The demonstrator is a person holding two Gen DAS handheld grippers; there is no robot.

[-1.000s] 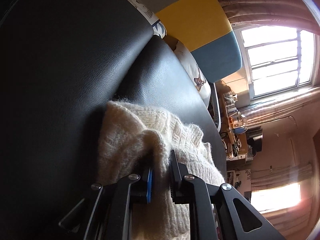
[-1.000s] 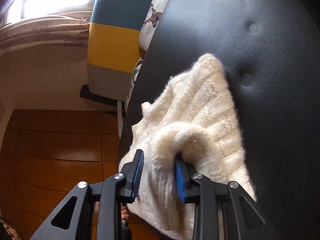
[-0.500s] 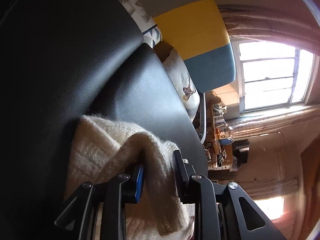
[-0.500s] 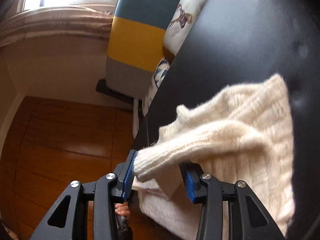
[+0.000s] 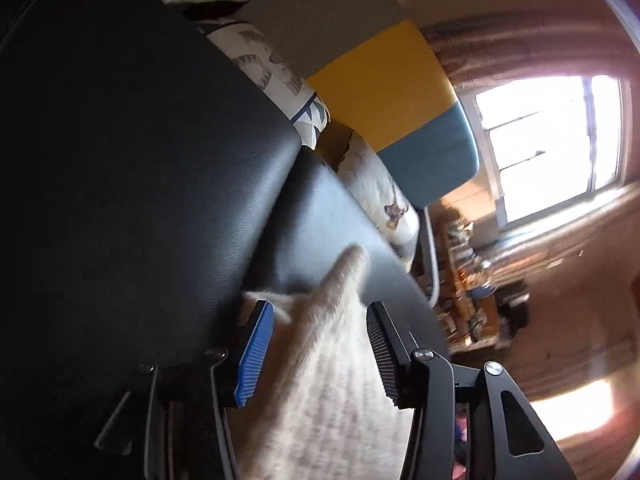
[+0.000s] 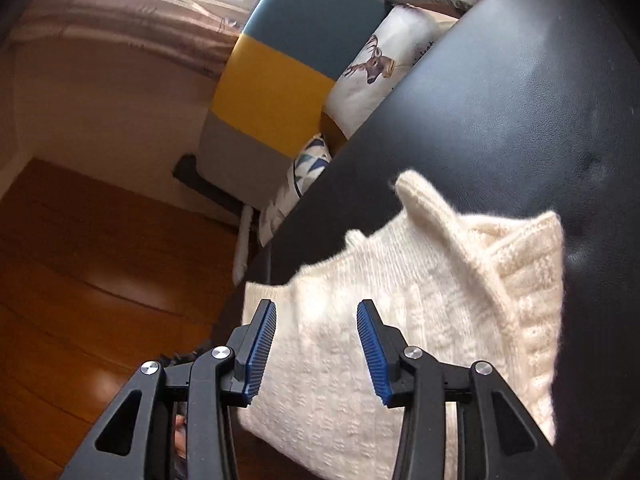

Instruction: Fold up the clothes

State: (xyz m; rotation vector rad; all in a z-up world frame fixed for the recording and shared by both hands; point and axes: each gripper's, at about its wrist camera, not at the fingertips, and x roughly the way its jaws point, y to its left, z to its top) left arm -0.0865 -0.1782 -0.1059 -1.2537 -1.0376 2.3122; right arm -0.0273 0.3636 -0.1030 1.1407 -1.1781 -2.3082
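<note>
Cream knit sweater (image 6: 420,320) lies folded on black leather seat (image 6: 520,100). Left gripper (image 5: 320,356) and right gripper (image 6: 316,348): fingers spread, gripping nothing, likely letting fold settle.

Both tools are built alike: matte black angular frames with triangular cut-outs in the outer arms and round silver screw heads at the joints. The left gripper (image 5: 320,354) carries one ribbed pad faced in bright blue on the left, while the right finger's pad shows only its black ridged edge. The right gripper (image 6: 316,350) has blue ribbed pads (image 6: 260,354) on both fingers, set in black holders.
</note>
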